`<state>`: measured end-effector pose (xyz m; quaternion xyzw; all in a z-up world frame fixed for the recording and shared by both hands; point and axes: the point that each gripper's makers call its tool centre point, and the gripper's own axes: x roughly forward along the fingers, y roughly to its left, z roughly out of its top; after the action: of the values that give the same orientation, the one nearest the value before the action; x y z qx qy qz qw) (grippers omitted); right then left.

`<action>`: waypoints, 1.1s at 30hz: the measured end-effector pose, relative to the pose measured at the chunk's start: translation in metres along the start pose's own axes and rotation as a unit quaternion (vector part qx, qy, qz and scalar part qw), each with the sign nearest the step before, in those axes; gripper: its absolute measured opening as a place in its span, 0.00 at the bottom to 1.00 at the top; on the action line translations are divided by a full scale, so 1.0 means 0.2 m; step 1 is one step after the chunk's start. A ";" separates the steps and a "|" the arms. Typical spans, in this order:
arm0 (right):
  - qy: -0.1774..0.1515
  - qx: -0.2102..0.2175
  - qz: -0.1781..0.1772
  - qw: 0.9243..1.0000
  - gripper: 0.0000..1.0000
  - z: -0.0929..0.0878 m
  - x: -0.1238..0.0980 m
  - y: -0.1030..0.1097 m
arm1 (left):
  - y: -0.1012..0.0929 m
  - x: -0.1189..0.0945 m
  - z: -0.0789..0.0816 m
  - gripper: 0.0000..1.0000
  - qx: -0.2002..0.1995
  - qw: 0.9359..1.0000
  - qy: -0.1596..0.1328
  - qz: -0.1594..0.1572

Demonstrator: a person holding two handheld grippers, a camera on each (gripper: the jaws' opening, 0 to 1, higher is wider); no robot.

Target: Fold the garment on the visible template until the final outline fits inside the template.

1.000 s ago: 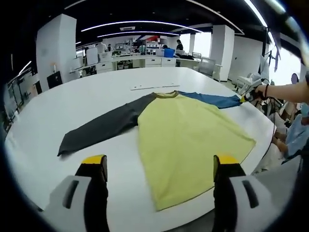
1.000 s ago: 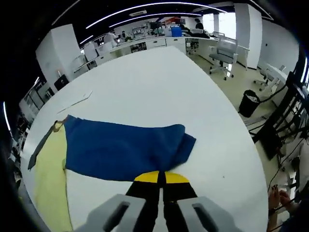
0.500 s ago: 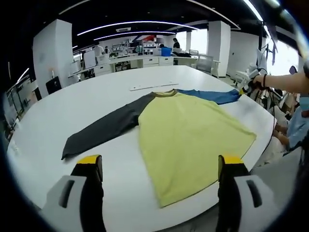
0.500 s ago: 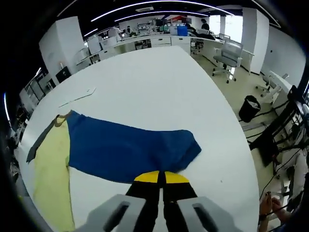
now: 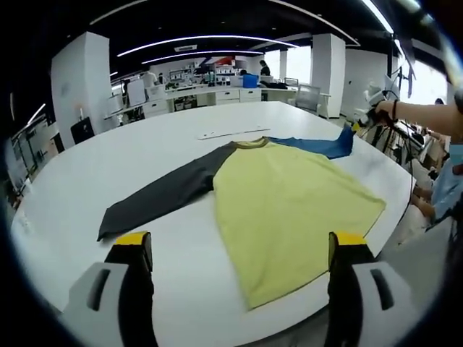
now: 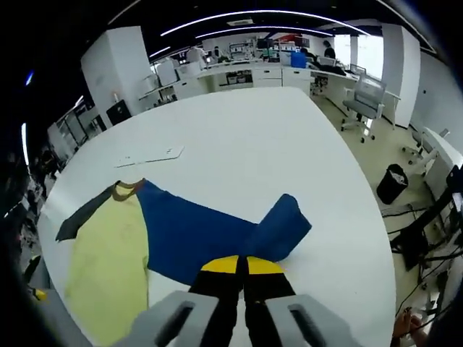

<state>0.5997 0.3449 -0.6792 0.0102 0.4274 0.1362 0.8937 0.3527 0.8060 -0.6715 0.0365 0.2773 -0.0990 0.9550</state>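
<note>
The thin, limp shirt (image 5: 289, 202) lies flat on the white table (image 5: 145, 144); the right gripper (image 6: 242, 266) pinches its blue sleeve (image 6: 217, 235) by the cuff edge, while the left gripper (image 5: 242, 249) hangs spread near the hem.

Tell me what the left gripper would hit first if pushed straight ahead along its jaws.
Probably the yellow body of the shirt lying on the white table; the open left gripper points at it, though depth is uncertain.
</note>
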 end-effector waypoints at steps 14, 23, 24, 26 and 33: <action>0.006 -0.057 0.042 0.997 0.00 0.11 0.12 0.27 | -0.04 -0.02 0.00 0.99 -0.009 1.000 -0.007 -0.010; 0.007 -0.079 0.074 0.994 0.00 0.15 0.19 0.49 | -0.06 0.00 0.00 0.99 -0.010 1.000 -0.007 -0.015; 0.008 -0.083 0.078 0.994 0.00 0.15 0.20 0.52 | -0.06 0.00 0.00 0.99 -0.009 1.000 -0.008 -0.014; 0.012 -0.090 0.082 0.993 0.00 0.14 0.22 0.56 | -0.07 0.00 0.01 0.99 -0.013 1.000 -0.011 -0.016; 0.018 -0.111 0.089 0.990 0.00 0.14 0.25 0.69 | -0.07 0.00 0.02 0.99 -0.018 0.999 -0.016 -0.022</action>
<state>0.6184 0.4933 -0.6812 -0.0538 0.4232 0.2624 0.8655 0.3517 0.7911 -0.6684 0.0115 0.2640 -0.1152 0.9575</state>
